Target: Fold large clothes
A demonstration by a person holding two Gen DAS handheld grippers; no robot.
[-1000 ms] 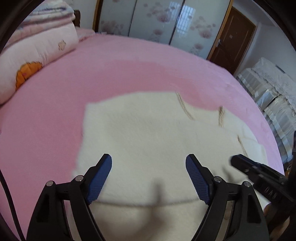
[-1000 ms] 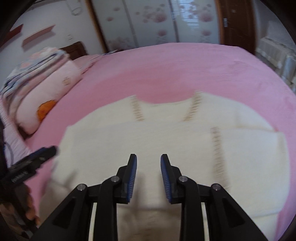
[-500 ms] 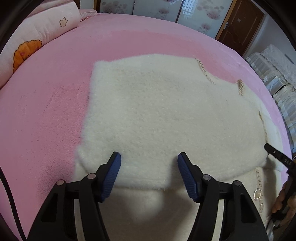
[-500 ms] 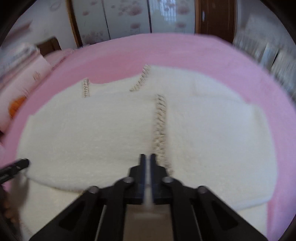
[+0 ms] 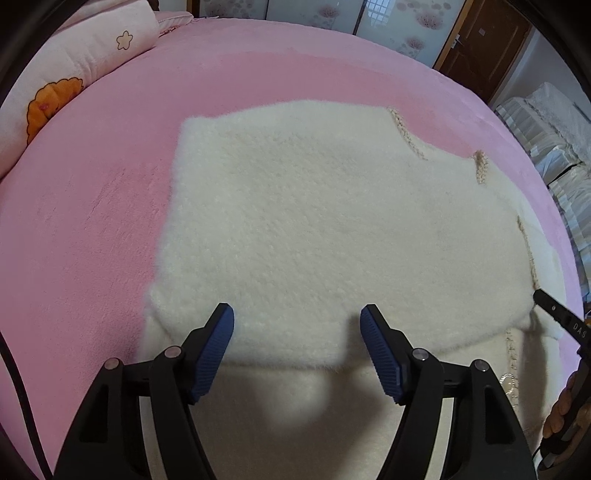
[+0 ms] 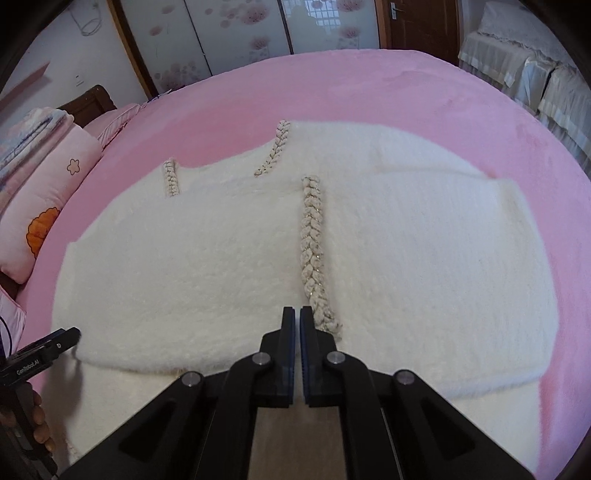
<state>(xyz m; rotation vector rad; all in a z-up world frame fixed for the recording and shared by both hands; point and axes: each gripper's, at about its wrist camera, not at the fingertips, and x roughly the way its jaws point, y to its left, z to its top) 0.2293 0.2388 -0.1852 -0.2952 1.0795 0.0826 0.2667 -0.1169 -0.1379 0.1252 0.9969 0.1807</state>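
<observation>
A large cream fluffy cardigan (image 5: 314, 229) with braided beige trim (image 6: 312, 243) lies on the pink bed (image 5: 81, 229), its far part folded over the near part. My left gripper (image 5: 297, 325) is open and empty, just above the folded edge at the garment's left side. My right gripper (image 6: 297, 321) has its jaws nearly together, with nothing seen between them, over the folded edge beside the braid. The garment also fills the right wrist view (image 6: 424, 266). Each gripper's tip shows in the other's view, the right (image 5: 557, 314) and the left (image 6: 48, 350).
Pink quilts with an orange flower print (image 5: 55, 85) are stacked at the bed's left. Sliding wardrobe doors (image 6: 240, 33) and a brown door (image 5: 480, 44) stand behind. Covered furniture (image 6: 524, 62) stands at the right.
My right gripper's jaws closed from a small gap to nearly together. Both grippers moved lower and nearer to the folded edge. The left gripper stayed open.
</observation>
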